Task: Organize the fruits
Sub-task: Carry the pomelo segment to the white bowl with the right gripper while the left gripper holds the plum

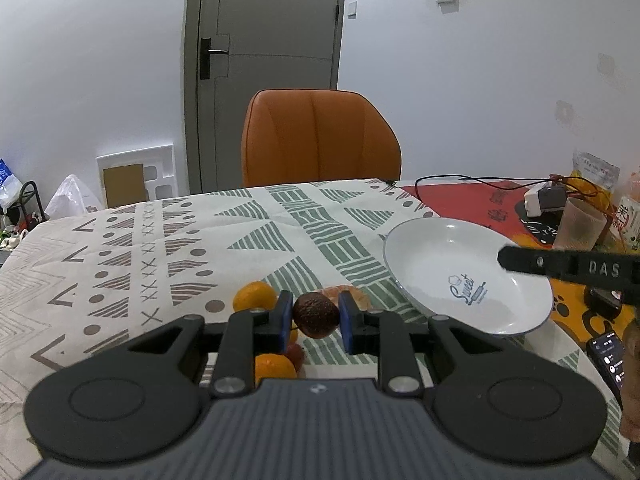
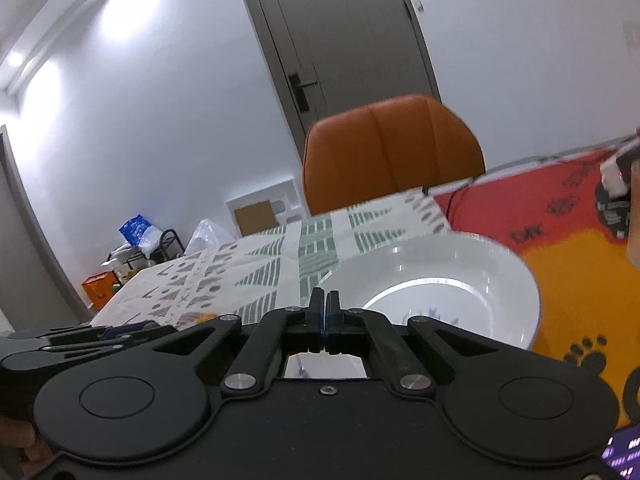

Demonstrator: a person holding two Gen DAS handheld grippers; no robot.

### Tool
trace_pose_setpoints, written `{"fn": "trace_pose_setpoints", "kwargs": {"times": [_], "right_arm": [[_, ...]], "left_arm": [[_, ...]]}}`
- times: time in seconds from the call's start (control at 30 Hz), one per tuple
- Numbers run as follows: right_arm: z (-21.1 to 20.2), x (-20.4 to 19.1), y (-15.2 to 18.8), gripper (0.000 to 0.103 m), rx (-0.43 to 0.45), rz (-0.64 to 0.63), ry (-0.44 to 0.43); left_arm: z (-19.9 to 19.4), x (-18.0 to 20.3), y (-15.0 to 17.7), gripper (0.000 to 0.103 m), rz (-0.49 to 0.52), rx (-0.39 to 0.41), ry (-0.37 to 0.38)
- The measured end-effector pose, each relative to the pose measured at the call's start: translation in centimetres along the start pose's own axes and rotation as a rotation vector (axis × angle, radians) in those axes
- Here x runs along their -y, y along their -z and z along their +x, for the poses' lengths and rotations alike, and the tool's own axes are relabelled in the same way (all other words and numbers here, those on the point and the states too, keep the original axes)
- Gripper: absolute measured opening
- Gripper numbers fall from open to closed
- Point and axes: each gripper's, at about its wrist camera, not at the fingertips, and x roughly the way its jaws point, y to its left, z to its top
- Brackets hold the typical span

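Note:
My left gripper [image 1: 315,316] is shut on a dark brown, rough-skinned round fruit [image 1: 315,315], held above the patterned tablecloth. Under and around it lie two oranges [image 1: 255,295] [image 1: 275,365], a peeled orange piece [image 1: 350,292] and a small reddish fruit [image 1: 296,354]. A white plate [image 1: 420,248] printed "Sweet" sits to the right, with nothing on it. My right gripper [image 2: 323,300] is shut with nothing between its fingers, close in front of the plate [image 2: 460,256]; its black finger [image 1: 568,266] reaches over the plate's right side in the left wrist view.
An orange chair [image 1: 320,140] stands at the table's far edge before a grey door. A cup [image 1: 578,226], a charger with cables [image 1: 542,198], packets and a phone [image 1: 610,358] crowd the red-and-yellow mat [image 2: 568,248] on the right.

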Motion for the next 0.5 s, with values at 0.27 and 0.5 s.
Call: {"fn": "trace_pose_setpoints", "kwargs": {"times": [0.27,0.5], "right_arm": [[-1.2,-0.3,1.9,0.022,-0.062,-0.007,-0.032],[-1.7,-1.1,3.6,0.043,-0.103,-0.032,-0.016]], "left_arm": [[-0.8,-0.7,0.5,0.023,-0.018,0.002,-0.014],[-1.8,-1.1,1.3,0.023,-0.038,0.003,-0.016]]}}
